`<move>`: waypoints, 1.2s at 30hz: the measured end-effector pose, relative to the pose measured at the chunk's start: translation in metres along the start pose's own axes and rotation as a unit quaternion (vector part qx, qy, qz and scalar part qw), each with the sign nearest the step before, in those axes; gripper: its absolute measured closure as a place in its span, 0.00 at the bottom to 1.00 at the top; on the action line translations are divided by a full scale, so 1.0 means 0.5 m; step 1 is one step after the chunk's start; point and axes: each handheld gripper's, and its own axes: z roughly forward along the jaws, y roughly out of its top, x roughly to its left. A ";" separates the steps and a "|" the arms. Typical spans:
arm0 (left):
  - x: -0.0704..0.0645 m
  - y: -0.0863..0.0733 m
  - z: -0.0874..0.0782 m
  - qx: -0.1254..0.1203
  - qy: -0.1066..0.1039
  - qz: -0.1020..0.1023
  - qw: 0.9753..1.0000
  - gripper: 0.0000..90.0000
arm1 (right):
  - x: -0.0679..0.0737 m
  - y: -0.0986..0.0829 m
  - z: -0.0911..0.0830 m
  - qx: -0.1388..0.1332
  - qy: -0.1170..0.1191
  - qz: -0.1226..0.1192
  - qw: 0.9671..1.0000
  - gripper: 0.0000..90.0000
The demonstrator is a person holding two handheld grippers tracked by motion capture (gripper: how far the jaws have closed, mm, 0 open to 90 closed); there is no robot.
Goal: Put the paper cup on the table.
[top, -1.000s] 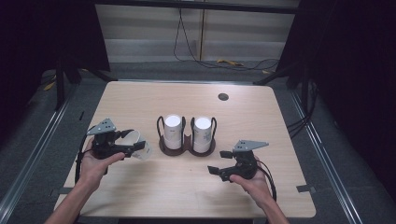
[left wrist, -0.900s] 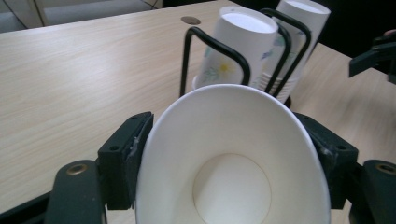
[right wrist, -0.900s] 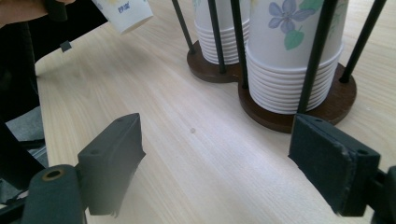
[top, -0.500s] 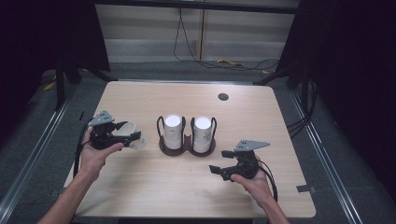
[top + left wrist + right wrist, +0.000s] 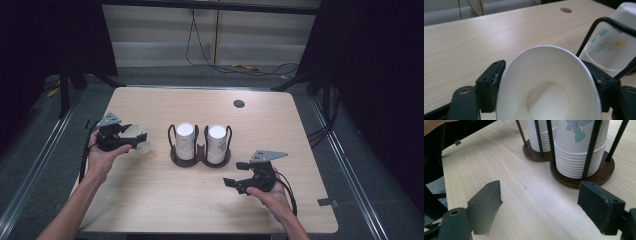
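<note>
My left gripper [image 5: 136, 138] is shut on a white paper cup [image 5: 138, 140], held above the table's left side with its mouth toward the camera. In the left gripper view the cup [image 5: 546, 87] is squeezed oval between both black jaws, its empty inside showing. Two stacks of flowered paper cups [image 5: 185, 140] [image 5: 216, 142] stand upside down in a dark wire-and-wood holder [image 5: 200, 157] at the table's middle. My right gripper [image 5: 235, 184] is open low over the table, to the front right of the holder. Its view shows the holder [image 5: 584, 176] just beyond its wide-apart jaws.
A round dark grommet [image 5: 239, 103] sits in the wooden tabletop [image 5: 165, 200] near the far edge. Black curtains and cables lie on the floor beyond the table. The person's forearms come in from the bottom edge.
My left gripper has carried the cup toward the far left and turned it, away from the holder. The right gripper has stayed where it was.
</note>
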 end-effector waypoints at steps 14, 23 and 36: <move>-0.015 -0.005 0.051 0.043 0.024 0.052 0.997 0.28 | 0.002 -0.001 0.008 0.006 0.003 -0.004 1.000 0.21; -0.026 -0.008 0.070 0.055 0.022 0.057 0.997 0.24 | 0.004 -0.002 0.011 0.008 0.008 -0.005 1.000 0.21; -0.039 -0.014 0.093 0.067 -0.024 0.035 0.997 0.18 | 0.005 -0.003 0.011 0.007 0.013 -0.007 1.000 0.20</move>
